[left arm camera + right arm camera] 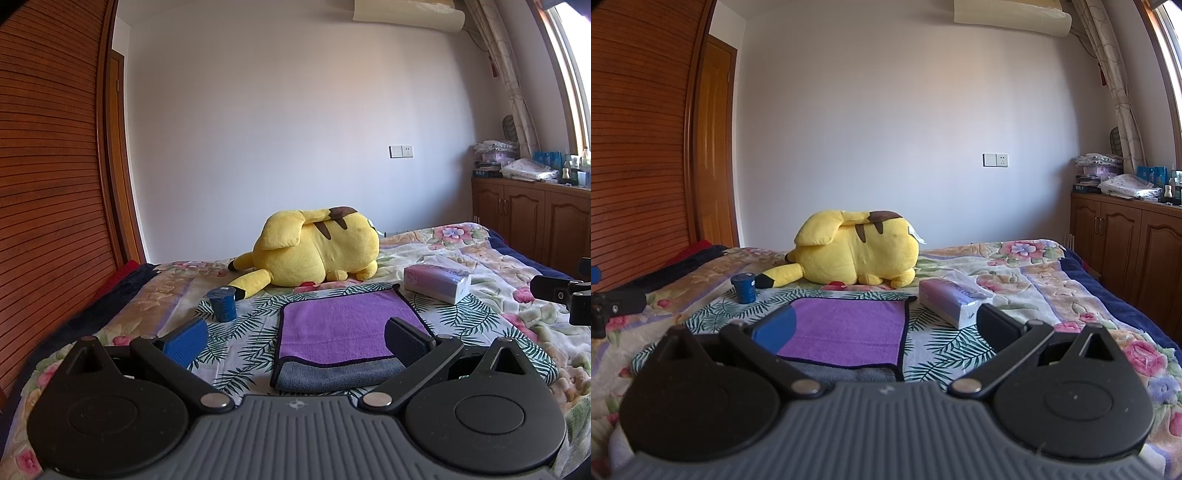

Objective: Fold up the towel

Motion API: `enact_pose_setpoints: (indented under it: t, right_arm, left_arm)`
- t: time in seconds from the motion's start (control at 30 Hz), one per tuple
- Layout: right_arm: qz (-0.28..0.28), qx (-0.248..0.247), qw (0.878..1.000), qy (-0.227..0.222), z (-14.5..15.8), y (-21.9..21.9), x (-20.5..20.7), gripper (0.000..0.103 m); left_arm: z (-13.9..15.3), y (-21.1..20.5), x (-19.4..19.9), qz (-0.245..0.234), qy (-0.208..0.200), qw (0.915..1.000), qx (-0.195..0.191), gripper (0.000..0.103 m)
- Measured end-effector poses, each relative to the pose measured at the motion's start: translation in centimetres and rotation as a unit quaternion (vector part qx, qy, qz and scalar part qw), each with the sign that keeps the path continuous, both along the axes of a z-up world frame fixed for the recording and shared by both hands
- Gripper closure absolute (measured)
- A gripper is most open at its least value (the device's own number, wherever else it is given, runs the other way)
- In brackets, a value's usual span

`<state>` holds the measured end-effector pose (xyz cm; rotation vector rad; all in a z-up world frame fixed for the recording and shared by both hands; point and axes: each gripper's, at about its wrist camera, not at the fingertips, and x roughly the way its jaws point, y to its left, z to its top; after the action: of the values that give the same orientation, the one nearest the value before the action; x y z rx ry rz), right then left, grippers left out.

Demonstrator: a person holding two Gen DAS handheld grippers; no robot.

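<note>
A purple towel (343, 325) with a dark border lies folded on the leaf-print cloth on the bed, its grey underside showing along the near edge (332, 376). It also shows in the right wrist view (846, 328). My left gripper (295, 339) is open and empty, held just above the towel's near edge. My right gripper (882, 328) is open and empty, over the towel's near right corner. The right gripper's tip shows at the right edge of the left wrist view (565, 291). The left gripper's tip shows at the left edge of the right wrist view (613, 306).
A yellow plush toy (314, 251) lies behind the towel. A small blue cup (222, 303) stands to the towel's left. A tissue pack (436, 282) lies to its right. A wooden wardrobe (48, 166) lines the left side and cabinets (532, 218) the right.
</note>
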<state>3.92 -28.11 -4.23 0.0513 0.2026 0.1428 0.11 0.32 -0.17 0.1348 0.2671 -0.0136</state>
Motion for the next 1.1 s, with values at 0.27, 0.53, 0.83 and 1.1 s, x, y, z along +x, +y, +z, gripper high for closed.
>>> enact_pose_setpoints:
  t: [0.27, 0.53, 0.83, 1.1]
  right_arm:
    - [0.001, 0.0, 1.0, 0.001, 0.0, 0.0, -0.1, 0.0]
    - [0.002, 0.005, 1.0, 0.008, 0.0, 0.1, 0.3, 0.0]
    - [0.0, 0.001, 1.0, 0.024, -0.6, 0.6, 1.1, 0.0]
    - [-0.003, 0.003, 0.999, 0.048, -1.4, 0.7, 2.4, 0.0]
  left_arm:
    - [-0.4, 0.0, 0.1, -0.001, 0.004, 1.0, 0.001, 0.0]
    - [-1.0, -0.1, 0.7, -0.004, 0.022, 0.9997, 0.007, 0.0]
    - [-2.1, -0.1, 1.8, -0.004, 0.059, 0.9981, 0.014, 0.0]
    - [-3.2, -0.6, 3.1, -0.012, 0.083, 0.996, 0.03, 0.0]
